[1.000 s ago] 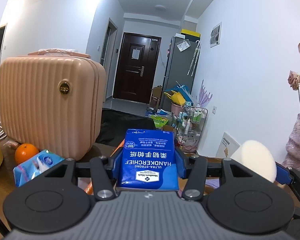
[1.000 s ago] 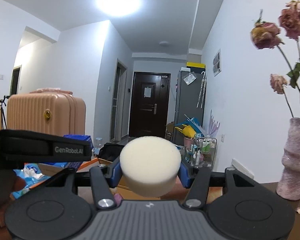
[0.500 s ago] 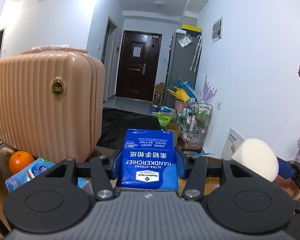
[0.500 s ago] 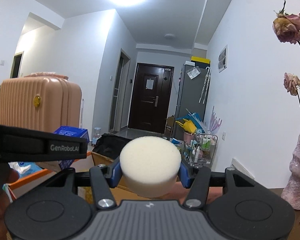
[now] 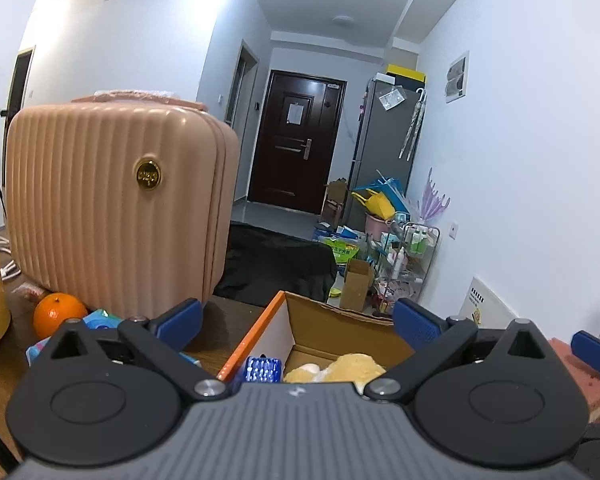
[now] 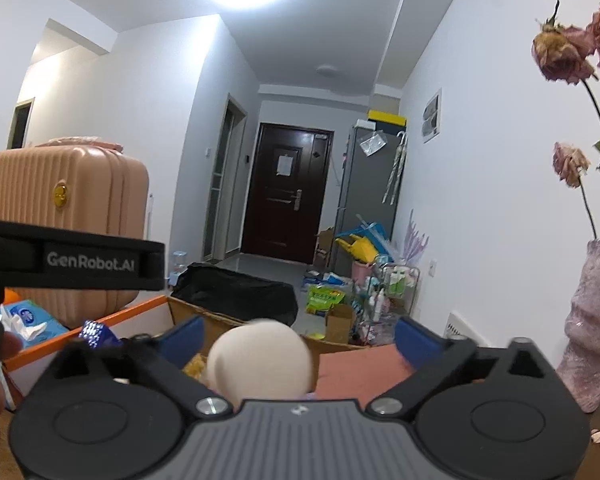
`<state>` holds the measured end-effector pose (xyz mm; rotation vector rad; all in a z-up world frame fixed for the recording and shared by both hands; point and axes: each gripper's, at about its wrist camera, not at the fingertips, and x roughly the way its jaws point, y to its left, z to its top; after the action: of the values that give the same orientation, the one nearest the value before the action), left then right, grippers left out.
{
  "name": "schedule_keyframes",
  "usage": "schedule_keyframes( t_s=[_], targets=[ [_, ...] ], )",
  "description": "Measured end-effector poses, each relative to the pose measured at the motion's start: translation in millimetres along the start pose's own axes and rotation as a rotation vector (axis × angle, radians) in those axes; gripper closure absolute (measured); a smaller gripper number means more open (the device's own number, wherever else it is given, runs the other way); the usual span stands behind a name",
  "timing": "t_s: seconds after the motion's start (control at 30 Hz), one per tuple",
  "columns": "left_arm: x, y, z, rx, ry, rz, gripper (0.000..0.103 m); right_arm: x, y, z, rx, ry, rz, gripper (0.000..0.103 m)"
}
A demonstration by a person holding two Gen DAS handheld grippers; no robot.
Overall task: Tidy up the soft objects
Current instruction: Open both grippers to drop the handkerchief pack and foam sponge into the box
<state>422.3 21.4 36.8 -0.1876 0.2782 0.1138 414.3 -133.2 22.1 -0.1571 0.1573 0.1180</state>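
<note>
Left wrist view: my left hand-held gripper (image 5: 296,316) has its blue fingers spread wide with nothing between them, right over the cardboard box (image 5: 340,330). The blue handkerchief pack (image 5: 262,368) sits inside by the left wall, next to something yellow and plush (image 5: 350,366). On the wooden surface (image 5: 228,328) to the left there's the pink suitcase (image 5: 112,212), an orange (image 5: 58,314) and a wet wipes pack (image 5: 100,317).

Right wrist view: my right hand-held gripper (image 6: 296,338) is spread apart too. The round cream sponge (image 6: 262,360) is between the fingers, touching neither, blurry, above the box (image 6: 188,308). Vase (image 6: 594,328) of dried roses far right.
</note>
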Motion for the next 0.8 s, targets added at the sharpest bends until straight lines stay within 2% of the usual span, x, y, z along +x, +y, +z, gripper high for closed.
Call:
schedule_keyframes(
  t_s=[0.23,0.4,0.8],
  targets=[
    [-5,3,1,0.006,-0.016,0.027,0.000,-4,0,-2,0.005,-0.015,-0.004,0.000],
    [-14,5,5,-0.004,-0.025,0.017,0.000,-14,-2,0,0.017,-0.040,-0.005,0.000],
    [-93,14,6,0.038,-0.121,0.014,0.000,-83,-18,9,0.062,-0.110,0.029,0.000]
  ],
)
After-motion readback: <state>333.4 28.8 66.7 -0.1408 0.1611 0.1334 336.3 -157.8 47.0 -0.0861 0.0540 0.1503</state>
